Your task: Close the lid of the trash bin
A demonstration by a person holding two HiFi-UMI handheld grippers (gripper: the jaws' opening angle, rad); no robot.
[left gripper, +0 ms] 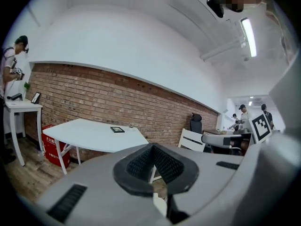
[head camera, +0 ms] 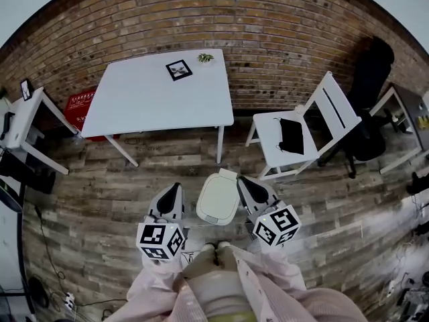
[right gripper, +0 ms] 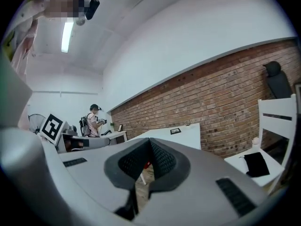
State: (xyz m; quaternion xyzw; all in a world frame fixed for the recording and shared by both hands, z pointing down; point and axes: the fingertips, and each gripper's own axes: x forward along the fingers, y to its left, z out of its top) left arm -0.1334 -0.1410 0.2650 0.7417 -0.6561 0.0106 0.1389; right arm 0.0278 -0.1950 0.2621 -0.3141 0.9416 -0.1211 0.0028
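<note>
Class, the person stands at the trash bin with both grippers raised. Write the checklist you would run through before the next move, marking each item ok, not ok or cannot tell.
1. Lid down on the trash bin: ok, it appears to lie flat from above.
2. Left gripper jaws together, nothing held: ok.
3. Right gripper jaws together, nothing held: ok.
4. Grippers clear of the bin: cannot tell; they flank it, one at each side.
5. Table and chair stand apart from the bin: ok.
</note>
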